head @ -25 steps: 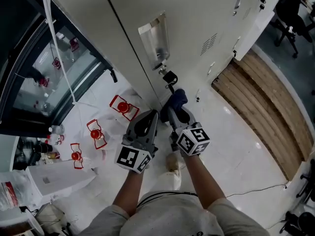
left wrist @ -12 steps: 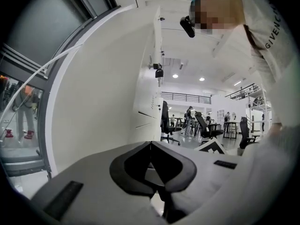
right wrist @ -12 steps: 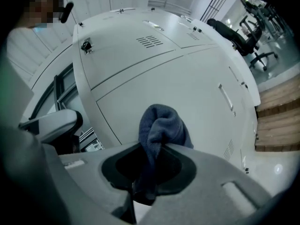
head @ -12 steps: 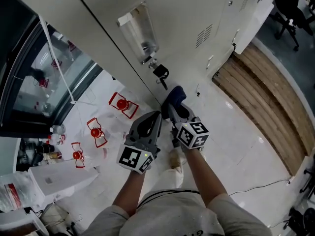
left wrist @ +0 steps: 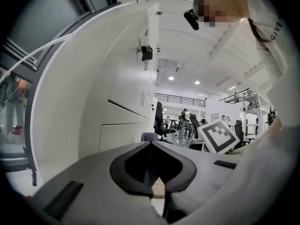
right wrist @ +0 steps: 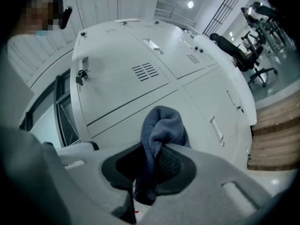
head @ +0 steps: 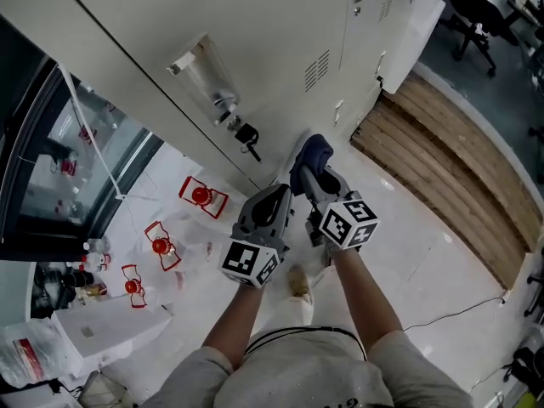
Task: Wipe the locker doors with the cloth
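Nearest, the person's two forearms reach forward, a gripper in each hand, over a pale shoe [head: 297, 281] on the white floor [head: 399, 228]. The left gripper [head: 277, 195] points at the foot of the lockers. In its own view the left gripper's [left wrist: 150, 143] jaws are together with nothing between them.

Just beside it, the right gripper [head: 311, 175] has its jaws clamped on the cloth [head: 313, 155]. In its own view the right gripper [right wrist: 154, 150] pinches the blue-grey cloth [right wrist: 162, 124] low down, so a bunched fold stands up above the jaw tips and a tail hangs below.

The cloth is held low against the lockers [head: 272, 24], near the bottom of a door. No view shows whether it touches the door.

Higher on that door are a black lock [head: 246, 136] and a clear holder [head: 202, 70]. Further along, the next door has a slotted vent [head: 316, 69].

On the floor to the left, beside the lockers, lie several red-and-white things [head: 201, 195], with a dark glass front [head: 51, 151] beyond them. To the right, wooden planks [head: 442, 151] run along the base of the lockers. At the far right stands a black chair [head: 474, 11].
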